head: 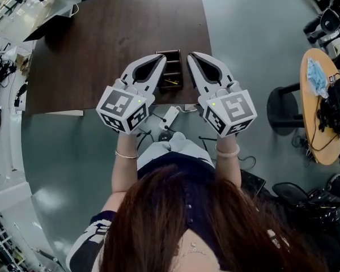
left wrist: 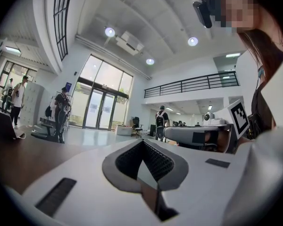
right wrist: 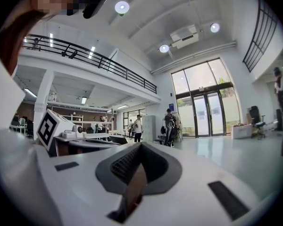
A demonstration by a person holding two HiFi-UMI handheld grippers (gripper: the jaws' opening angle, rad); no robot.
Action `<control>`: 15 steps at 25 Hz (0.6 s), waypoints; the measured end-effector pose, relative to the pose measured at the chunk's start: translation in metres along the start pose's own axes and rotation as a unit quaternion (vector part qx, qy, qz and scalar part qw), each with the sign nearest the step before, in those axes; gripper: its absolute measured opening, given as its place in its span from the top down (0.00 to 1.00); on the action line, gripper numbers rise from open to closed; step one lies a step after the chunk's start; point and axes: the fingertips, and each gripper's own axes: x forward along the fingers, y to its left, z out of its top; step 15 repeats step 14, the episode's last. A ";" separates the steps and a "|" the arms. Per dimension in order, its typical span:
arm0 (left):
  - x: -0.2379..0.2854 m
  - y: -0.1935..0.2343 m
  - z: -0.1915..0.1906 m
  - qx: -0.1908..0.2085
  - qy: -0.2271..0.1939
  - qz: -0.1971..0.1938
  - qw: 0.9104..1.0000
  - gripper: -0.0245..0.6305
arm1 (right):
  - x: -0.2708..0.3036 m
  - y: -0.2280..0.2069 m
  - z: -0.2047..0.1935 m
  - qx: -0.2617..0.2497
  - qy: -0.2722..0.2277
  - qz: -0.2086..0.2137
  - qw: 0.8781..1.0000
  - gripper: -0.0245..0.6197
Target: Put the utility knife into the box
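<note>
A dark brown wooden tabletop stood on the grey floor of a bright, high hall. At its near edge sat a dark compartmented box, and a thin yellow object, probably the utility knife, lay in its near compartment. The left hand-held gripper and right hand-held gripper flanked the box, each with jaws together and empty. The best move seemed to be drawing both away without nudging the box. Only the head view showed the box and knife. The gripper views looked out at glass doors and distant people.

Left edge of box behind left gripper, yellowish item inside too small to identify
</note>
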 end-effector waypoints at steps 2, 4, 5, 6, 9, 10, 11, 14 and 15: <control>-0.001 -0.001 0.001 0.001 0.000 0.000 1.000 0.97 | -0.001 0.001 0.000 -0.001 0.002 -0.001 1.000 0.94; -0.002 -0.001 0.002 0.002 -0.001 0.000 1.000 0.97 | -0.001 0.002 0.001 -0.002 0.003 -0.002 1.000 0.94; -0.003 -0.001 0.002 0.003 -0.001 0.000 1.000 0.97 | -0.001 0.002 0.001 -0.003 0.003 -0.002 1.000 0.94; -0.003 -0.002 0.003 0.003 -0.001 0.000 1.000 0.97 | -0.001 0.002 0.002 -0.003 0.003 -0.002 1.000 0.94; -0.004 -0.006 0.002 0.002 -0.002 -0.002 1.000 0.97 | -0.004 0.003 0.002 -0.005 0.003 -0.001 1.000 0.94; -0.004 -0.008 0.002 0.001 -0.002 -0.003 1.000 0.97 | -0.005 0.003 0.001 -0.006 0.003 0.000 1.000 0.94; -0.003 -0.010 0.001 0.001 -0.002 -0.004 1.000 0.97 | -0.006 0.003 0.001 -0.006 0.003 0.000 1.000 0.94; -0.002 -0.012 0.000 0.000 -0.002 -0.007 1.000 0.97 | -0.006 0.003 -0.001 -0.005 0.004 0.001 1.000 0.94; -0.002 -0.012 0.000 0.000 -0.002 -0.007 1.000 0.97 | -0.006 0.003 -0.001 -0.005 0.004 0.001 1.000 0.94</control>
